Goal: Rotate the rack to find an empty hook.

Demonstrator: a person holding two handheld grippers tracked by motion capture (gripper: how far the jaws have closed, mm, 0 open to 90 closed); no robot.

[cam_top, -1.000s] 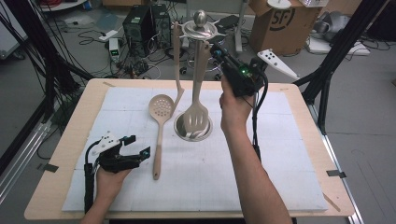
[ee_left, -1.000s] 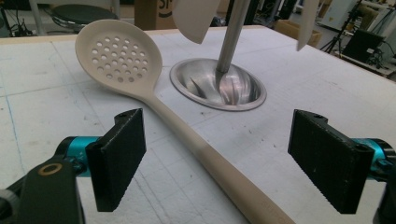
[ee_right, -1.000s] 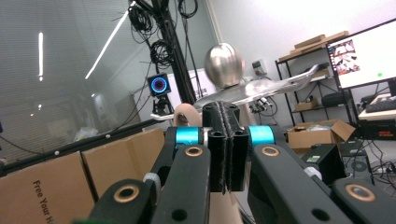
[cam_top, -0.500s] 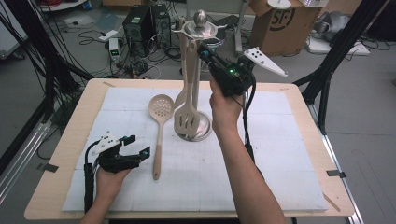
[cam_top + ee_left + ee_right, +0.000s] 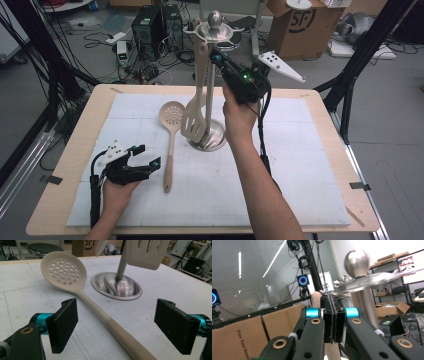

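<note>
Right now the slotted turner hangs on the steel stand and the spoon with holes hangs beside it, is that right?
No. The slotted turner hangs on the steel stand, but the spoon with holes lies flat on the white mat, as the high view shows.

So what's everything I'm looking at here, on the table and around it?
Steel utensil stand with ball top: one, silver, middle of table, round base on the mat.
Beige slotted turner: one, hanging from the stand's top ring.
Beige perforated spoon: one, lying flat on the mat, left of the stand.
White mat: one, covering the wooden table.
Cardboard box: one, brown, on the floor behind.
Electronics and cables: black, floor behind.
Left tongs: black, open, low near the spoon's handle.
Right tongs: black, shut, raised at the stand's top.
</note>
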